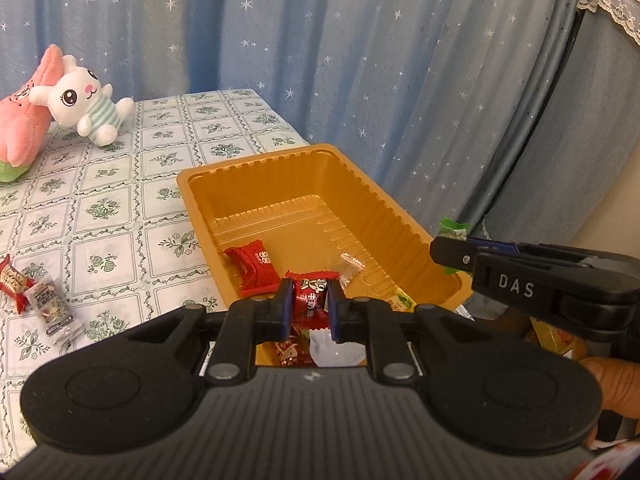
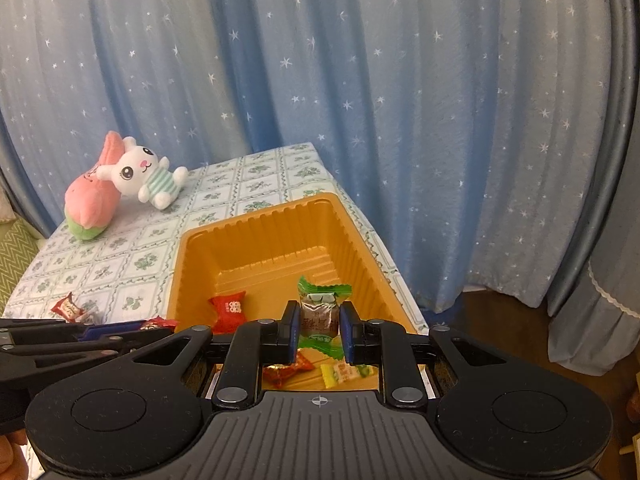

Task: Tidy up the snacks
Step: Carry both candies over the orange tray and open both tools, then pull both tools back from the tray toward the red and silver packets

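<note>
We see the left gripper [image 1: 308, 307] fingers narrowed onto a red wrapped candy [image 1: 310, 300], clamped over the near end of the orange ribbed plastic tray [image 1: 280, 184]. The right gripper [image 2: 319, 330] fingers pinch a green-and-brown wrapped candy [image 2: 320, 312] above the same tray. The tray sits at the desk's [image 1: 120, 200] right edge; two loose wrapped snacks [image 1: 36, 296] lie near its left edge.
</note>
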Tool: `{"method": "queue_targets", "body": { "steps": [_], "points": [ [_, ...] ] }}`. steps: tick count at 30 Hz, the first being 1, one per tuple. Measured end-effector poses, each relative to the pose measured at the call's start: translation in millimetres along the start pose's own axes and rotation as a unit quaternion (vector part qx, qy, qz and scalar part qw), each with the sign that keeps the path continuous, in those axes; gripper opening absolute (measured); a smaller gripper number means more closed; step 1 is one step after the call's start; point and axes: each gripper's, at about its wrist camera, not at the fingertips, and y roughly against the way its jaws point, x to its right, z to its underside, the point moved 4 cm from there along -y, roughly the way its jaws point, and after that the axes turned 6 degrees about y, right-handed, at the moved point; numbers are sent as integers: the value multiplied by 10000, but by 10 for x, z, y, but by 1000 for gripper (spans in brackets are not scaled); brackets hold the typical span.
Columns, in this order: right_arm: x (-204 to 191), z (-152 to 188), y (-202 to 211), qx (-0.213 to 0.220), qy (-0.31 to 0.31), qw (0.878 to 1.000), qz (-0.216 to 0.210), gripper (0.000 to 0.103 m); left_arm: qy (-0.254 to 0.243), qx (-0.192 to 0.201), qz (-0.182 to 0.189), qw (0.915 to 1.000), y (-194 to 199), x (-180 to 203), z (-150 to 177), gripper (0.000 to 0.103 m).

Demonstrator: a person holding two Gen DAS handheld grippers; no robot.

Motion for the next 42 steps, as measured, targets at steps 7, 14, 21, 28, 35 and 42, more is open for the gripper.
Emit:
{"method": "queue_targets", "body": {
  "steps": [7,14,21,28,35,42],
  "points": [
    [57,-33,-100,-16,-75,10000,1,21,-10,-23,81,10000,-143,-21,-70,17],
    [56,0,-109,-49,-128,9999,-31,21,37,24,-4,10000,-86,-107,-76,21],
    [35,-24,-96,-48,-169,9998,-102,21,217,31,-144,9997,48,-258,2,21],
    [-17,-78,-123,-31,-209,9996,-176,21,325,72,-168,9993,152,-317,76,21],
    [-27,-88,-185,-84,-351,9990,-278,21,402,97,-206,9989,189,-366,112,21],
    [3,-87,-152,20,-578,9975,-404,61,441,80,-269,9986,221,-429,167,21]
  ]
}}
